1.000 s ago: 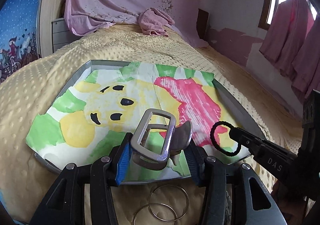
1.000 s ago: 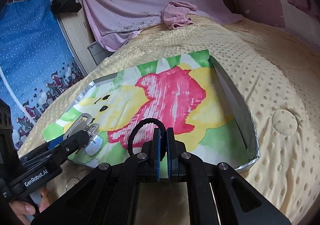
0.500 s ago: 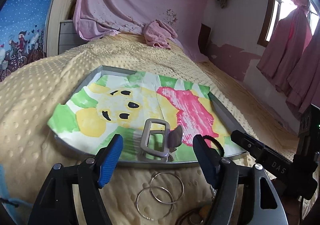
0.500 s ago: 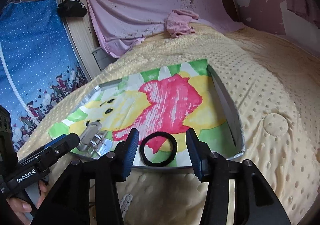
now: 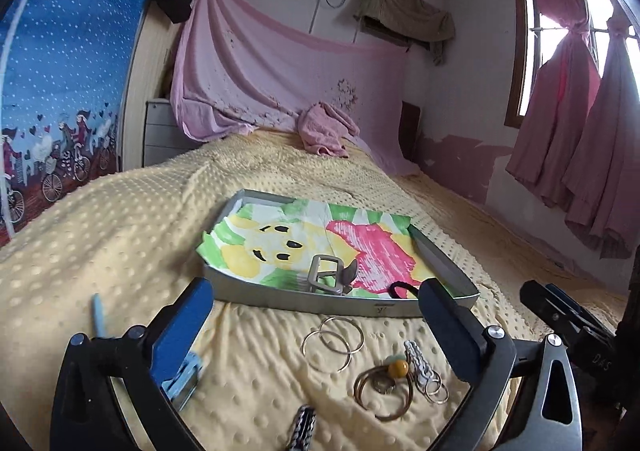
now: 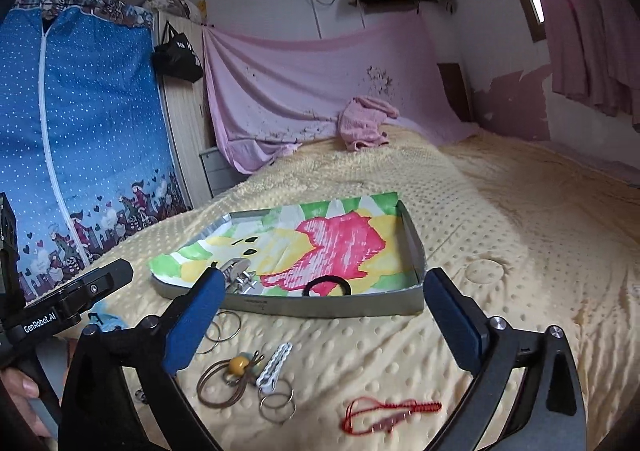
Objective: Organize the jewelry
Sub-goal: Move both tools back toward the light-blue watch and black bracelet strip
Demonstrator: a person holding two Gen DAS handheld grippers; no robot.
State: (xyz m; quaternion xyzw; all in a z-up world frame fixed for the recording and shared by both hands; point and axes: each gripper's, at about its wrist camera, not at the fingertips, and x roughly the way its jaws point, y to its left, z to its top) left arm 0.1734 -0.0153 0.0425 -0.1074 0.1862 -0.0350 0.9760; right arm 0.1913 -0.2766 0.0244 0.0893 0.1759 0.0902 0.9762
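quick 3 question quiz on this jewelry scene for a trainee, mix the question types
1. True or false: the black hair tie lies inside the tray.
2. Multiple choice: the red cord bracelet lies A) in the tray, B) on the yellow blanket, C) in the right gripper.
3. Fill in: both the right gripper and the left gripper are ____ and hold nothing.

Key: 1 true; 2 B; 3 open.
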